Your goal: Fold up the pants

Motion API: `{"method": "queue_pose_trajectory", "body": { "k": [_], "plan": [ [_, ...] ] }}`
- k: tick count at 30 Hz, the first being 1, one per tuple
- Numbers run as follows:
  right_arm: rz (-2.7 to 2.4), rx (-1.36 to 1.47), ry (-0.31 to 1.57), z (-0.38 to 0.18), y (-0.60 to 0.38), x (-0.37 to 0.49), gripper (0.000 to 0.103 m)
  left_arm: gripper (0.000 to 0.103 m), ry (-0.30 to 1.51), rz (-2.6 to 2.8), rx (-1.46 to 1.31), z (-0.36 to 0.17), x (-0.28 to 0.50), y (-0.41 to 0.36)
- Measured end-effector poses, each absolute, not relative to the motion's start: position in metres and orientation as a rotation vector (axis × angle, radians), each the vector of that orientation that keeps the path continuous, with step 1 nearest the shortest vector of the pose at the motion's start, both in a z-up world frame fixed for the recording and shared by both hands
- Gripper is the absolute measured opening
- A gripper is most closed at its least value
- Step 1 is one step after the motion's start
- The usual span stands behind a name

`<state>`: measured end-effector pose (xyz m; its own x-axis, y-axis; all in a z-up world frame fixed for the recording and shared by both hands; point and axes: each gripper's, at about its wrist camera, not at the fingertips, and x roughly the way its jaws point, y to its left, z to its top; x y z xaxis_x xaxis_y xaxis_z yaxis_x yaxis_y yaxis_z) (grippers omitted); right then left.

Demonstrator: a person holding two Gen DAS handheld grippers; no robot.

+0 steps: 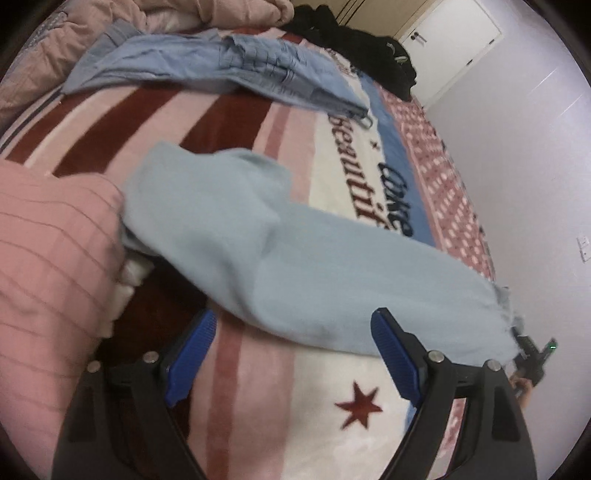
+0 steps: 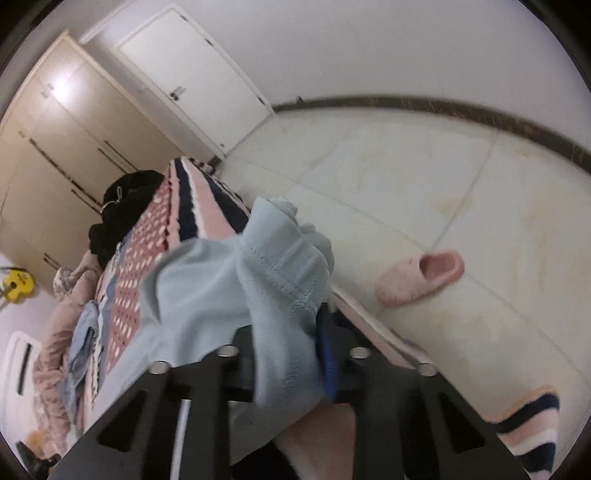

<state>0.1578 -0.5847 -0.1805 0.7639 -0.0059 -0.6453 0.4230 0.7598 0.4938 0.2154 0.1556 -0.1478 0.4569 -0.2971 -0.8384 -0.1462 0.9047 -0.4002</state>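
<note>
Left cam first: pink pillow (image 1: 48,251) bulging in at 9 o'clock, right up against the pants (image 1: 258,251); a second pair, darker blue jeans (image 1: 207,62), sprawled across 12 o'clock; black clothes (image 1: 354,40) piled at 1 o'clock, with a pink duvet (image 1: 155,14) bunched along the top edge. All of it sits on a striped blanket (image 1: 236,387) with a red star and some lettering; grey wall and a white door (image 1: 450,40) off at 2 o'clock.

Right cam: yellow toy (image 2: 16,286) at 9 o'clock, beige wardrobe (image 2: 70,129) at 10, the door again at 11; tiled floor (image 2: 424,184) fills the right half, with a pink slipper (image 2: 421,277) at 3 o'clock.

Now the pants; pale blue, stretched as a band from the pillow toward 4 o'clock in the left cam. Left gripper (image 1: 291,325) is spread wide, blue pads apart, nothing in them; the band crosses just past the tips. Right gripper (image 2: 288,332) is clamped on the hem end, fabric bunched up over the fingers, one blue pad (image 2: 327,354) peeking out beside it.
</note>
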Motion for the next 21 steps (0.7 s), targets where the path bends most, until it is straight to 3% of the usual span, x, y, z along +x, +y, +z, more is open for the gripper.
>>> {"method": "queue_pose_trajectory", "body": {
  "k": [11, 14, 17, 20, 21],
  "plan": [
    [-0.388, 0.58, 0.54, -0.135, -0.604, 0.139, 0.011, 0.083, 1.01, 0.076, -0.405, -0.177, 0.267, 0.16],
    [-0.441, 0.575, 0.516, -0.125, -0.621, 0.132, 0.011, 0.079, 0.994, 0.095, -0.377, -0.176, 0.271, 0.159],
    [-0.49, 0.548, 0.505, -0.118, -0.63, 0.126, 0.011, 0.066, 0.975, 0.117, -0.362, -0.177, 0.272, 0.159],
    [-0.494, 0.548, 0.517, -0.12, -0.635, 0.122, 0.011, 0.039, 0.963, 0.124, -0.356, -0.178, 0.274, 0.16],
    [-0.491, 0.552, 0.523, -0.121, -0.635, 0.123, 0.011, 0.021, 0.96, 0.105, -0.362, -0.176, 0.275, 0.159]
  ]
}}
